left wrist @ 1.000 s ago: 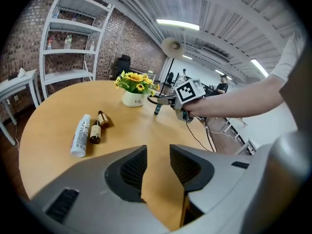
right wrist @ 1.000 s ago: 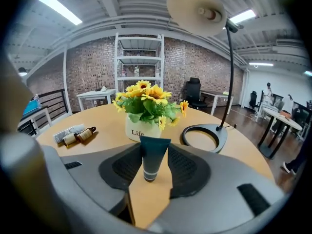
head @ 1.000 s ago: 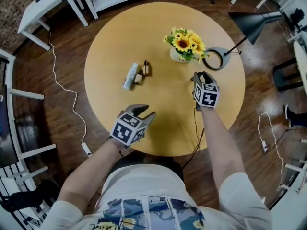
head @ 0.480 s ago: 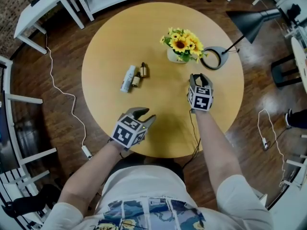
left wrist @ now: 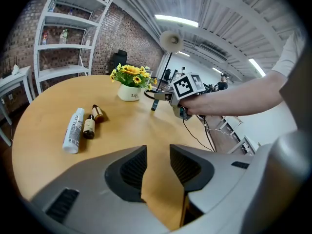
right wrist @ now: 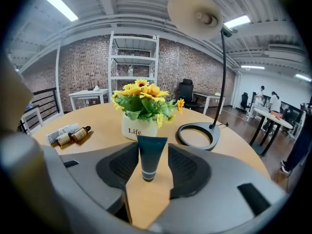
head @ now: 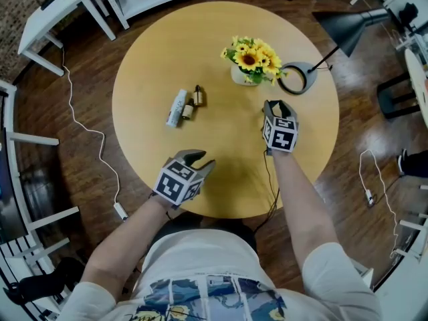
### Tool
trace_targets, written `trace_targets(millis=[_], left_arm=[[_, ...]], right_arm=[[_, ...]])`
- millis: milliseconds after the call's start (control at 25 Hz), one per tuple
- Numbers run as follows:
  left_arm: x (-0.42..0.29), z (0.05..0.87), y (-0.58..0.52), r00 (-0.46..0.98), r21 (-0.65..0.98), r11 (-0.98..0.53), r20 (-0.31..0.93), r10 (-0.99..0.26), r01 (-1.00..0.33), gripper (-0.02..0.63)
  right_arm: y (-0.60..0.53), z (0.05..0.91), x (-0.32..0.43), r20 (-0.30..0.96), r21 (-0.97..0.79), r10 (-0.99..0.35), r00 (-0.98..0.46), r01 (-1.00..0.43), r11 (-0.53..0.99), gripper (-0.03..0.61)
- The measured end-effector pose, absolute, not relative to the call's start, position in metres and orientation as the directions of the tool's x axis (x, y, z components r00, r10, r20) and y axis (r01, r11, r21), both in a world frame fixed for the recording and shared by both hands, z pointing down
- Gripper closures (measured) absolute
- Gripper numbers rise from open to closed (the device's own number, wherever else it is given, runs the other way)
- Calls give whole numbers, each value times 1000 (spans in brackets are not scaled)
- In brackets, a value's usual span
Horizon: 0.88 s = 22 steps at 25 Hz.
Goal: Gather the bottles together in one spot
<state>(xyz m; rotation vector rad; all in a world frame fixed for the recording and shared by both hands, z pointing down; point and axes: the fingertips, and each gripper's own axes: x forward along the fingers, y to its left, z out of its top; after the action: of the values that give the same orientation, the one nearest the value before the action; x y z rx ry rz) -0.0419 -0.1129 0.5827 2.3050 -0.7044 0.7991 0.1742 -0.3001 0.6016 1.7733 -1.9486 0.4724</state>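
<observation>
- In the head view the right claw (head: 279, 105), its jaws just opening, largely hides the dark tube (right wrist: 151, 156).
- White bottle (head: 177, 107): its print is too small to read.
- Distant people (right wrist: 273, 99) in the right gripper view are too small to make out.

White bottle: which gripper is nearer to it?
Left. The left gripper is below the white bottle in the head view; the right gripper, jaws just opened around a tube, is farther off to its right.
</observation>
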Motion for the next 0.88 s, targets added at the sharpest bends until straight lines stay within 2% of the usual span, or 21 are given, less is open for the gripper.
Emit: trace_targets(millis=[600,880], left_arm=[[-34,582,-107,686,344,-707,676,-270,-618,477],[-42,562,-101,698,304,-735,646,-309,-606,477]], right_arm=[[-279,573,163,504,67,-855,-120,-982,177,298],[-205,524,158,459,8,-877,-139,-987,160,288]])
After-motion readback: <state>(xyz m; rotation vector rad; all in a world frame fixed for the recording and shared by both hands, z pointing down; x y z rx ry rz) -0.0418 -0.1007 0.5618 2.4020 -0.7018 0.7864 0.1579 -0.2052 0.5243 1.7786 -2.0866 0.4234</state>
